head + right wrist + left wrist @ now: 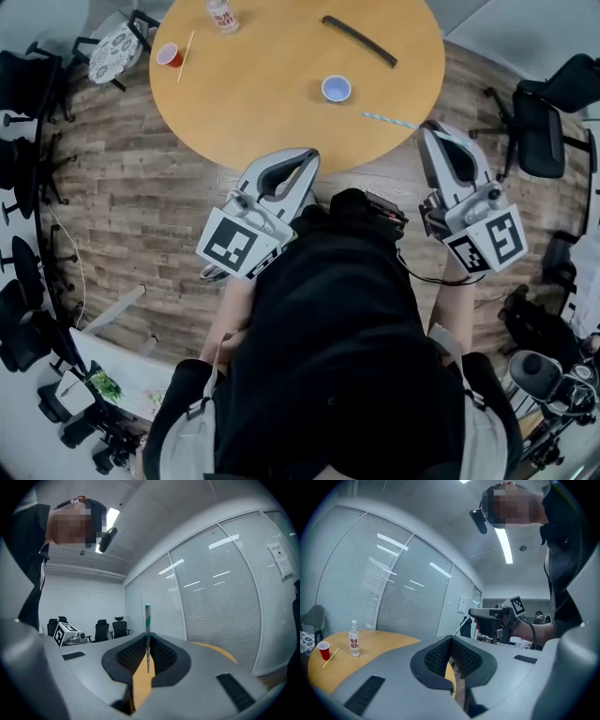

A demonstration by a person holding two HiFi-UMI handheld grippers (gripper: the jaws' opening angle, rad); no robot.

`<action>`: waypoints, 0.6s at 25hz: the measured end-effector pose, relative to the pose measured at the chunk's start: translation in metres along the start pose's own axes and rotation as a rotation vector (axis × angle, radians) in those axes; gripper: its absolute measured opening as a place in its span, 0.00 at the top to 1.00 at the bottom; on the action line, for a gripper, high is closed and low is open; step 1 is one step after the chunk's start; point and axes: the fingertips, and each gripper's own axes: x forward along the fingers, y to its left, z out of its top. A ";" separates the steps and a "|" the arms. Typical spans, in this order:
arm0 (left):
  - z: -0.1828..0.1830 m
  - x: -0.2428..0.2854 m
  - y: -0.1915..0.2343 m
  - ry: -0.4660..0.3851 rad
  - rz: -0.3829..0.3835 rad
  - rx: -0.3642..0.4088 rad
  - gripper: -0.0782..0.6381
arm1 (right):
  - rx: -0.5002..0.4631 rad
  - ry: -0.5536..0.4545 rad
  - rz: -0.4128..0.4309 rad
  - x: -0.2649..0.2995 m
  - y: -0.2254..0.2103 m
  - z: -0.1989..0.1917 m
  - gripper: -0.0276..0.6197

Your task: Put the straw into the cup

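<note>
The right gripper point(433, 129) has its fingers clamped on the striped straw point(394, 121), which pokes out level over the table point(272, 103) edge, near the blue cup point(336, 88) but not over it; the left gripper point(309, 155) is closed on nothing beside the near rim. I'd say tip the straw end-down and lower it straight into the cup's mouth, steadying that light cup if it skids. The bottle point(222, 14) label has red print too small to read.

A round wooden table point(281, 103) stands on plank floor point(141, 206) amid black office chairs point(539, 131).
</note>
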 end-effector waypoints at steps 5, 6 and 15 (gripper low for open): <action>-0.007 0.007 0.012 0.019 0.001 -0.030 0.88 | 0.020 0.017 -0.015 0.012 -0.015 -0.001 0.90; -0.008 0.009 0.014 0.024 0.004 -0.035 0.87 | 0.022 0.018 -0.014 0.014 -0.019 -0.001 0.90; 0.001 0.037 0.031 0.044 0.053 -0.041 0.87 | 0.049 0.009 0.033 0.044 -0.058 0.003 0.90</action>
